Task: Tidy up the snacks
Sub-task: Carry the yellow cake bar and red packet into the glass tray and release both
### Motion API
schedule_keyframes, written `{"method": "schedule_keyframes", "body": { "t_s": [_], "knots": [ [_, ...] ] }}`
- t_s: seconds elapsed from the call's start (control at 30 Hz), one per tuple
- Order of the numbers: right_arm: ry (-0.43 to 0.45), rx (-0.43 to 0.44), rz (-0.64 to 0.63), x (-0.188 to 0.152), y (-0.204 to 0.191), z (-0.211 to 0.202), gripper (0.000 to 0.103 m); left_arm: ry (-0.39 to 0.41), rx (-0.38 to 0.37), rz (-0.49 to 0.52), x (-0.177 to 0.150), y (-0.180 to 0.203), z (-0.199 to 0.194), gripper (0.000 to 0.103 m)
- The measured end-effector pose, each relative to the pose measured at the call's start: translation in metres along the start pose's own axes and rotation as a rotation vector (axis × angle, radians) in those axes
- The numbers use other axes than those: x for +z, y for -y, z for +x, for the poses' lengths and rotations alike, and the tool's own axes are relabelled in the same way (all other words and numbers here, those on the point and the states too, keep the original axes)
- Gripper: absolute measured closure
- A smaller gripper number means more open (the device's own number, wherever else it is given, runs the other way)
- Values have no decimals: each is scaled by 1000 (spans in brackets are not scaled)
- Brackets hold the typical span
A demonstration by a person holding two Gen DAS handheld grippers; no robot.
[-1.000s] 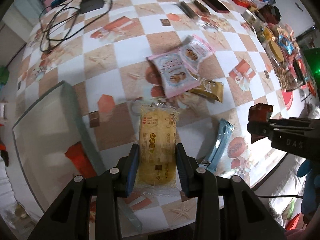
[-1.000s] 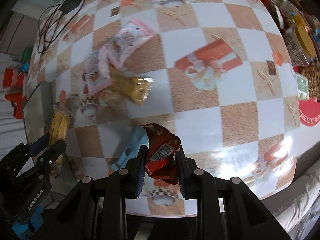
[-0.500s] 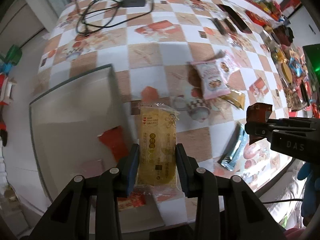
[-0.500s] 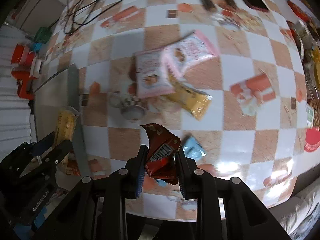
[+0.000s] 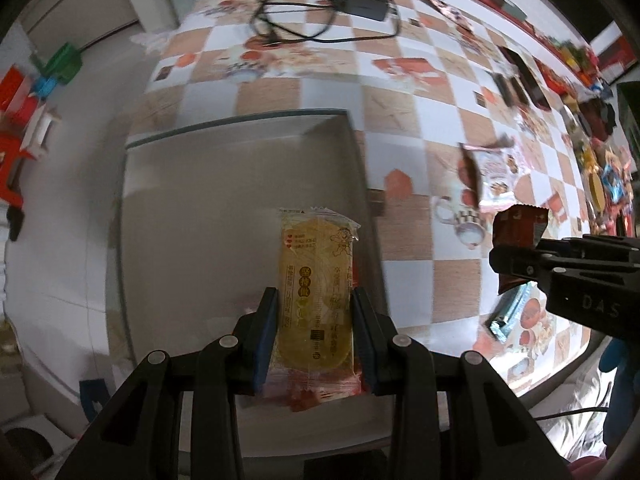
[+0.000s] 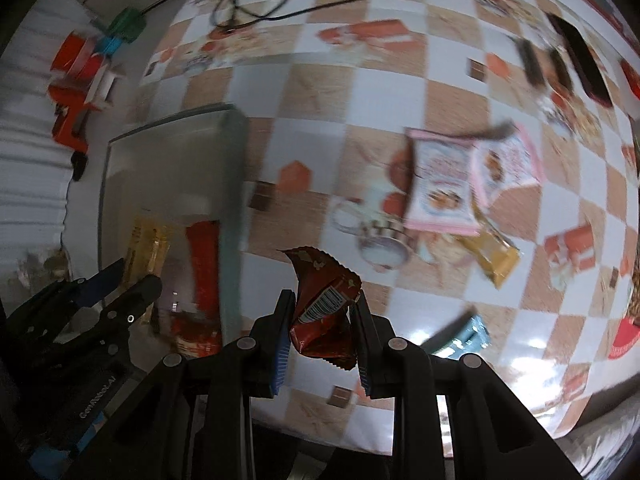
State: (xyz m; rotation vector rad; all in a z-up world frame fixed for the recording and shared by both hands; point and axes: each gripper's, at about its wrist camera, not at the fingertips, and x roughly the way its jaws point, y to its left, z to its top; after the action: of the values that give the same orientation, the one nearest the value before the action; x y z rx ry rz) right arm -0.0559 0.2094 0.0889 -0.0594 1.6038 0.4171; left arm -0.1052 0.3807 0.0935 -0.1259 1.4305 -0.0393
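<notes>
The left gripper [image 5: 313, 330] has its jaws clamped on a yellow snack packet [image 5: 316, 280], pressing it from both long sides, and it holds this packet above the inside of a clear plastic box [image 5: 240, 128] that stands at the near left corner of the bench [image 5: 404, 128]. In the right wrist view, the box [image 6: 236, 152] already contains a long red packet [image 6: 204, 264] lying along its right wall, and below it another red and white wrapper [image 6: 196, 336], which is too blurred to name. The right gripper [image 6: 322, 334] has its jaws closed tight on a crumpled dark red snack packet [image 6: 324, 304] with a barcode on it, and it holds this packet over the bench just beside the right wall of the box, not over the box itself. On the checked cloth of the bench, well apart from the box, lie two pink biscuit bags [image 6: 472, 176] overlapping each other, a golden yellow packet [image 6: 496, 260] touching the lower edge of the pink ones, and a light blue bar packet [image 6: 464, 332] near the front edge of the bench. Toward the far edge lies a black power adapter [image 5: 366, 0] with its cable [image 5: 288, 28] coiled beside it. At the right side of the bench are many more snacks, too small to tell apart.
</notes>
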Motion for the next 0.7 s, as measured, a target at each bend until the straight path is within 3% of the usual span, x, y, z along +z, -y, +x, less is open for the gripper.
{"method": "schedule_keyframes", "body": {
  "t_s": [0.7],
  "knots": [
    [-45,11,-178,21,-101,33,74,-23,21,-131,-23,-66,6,64]
  ]
}}
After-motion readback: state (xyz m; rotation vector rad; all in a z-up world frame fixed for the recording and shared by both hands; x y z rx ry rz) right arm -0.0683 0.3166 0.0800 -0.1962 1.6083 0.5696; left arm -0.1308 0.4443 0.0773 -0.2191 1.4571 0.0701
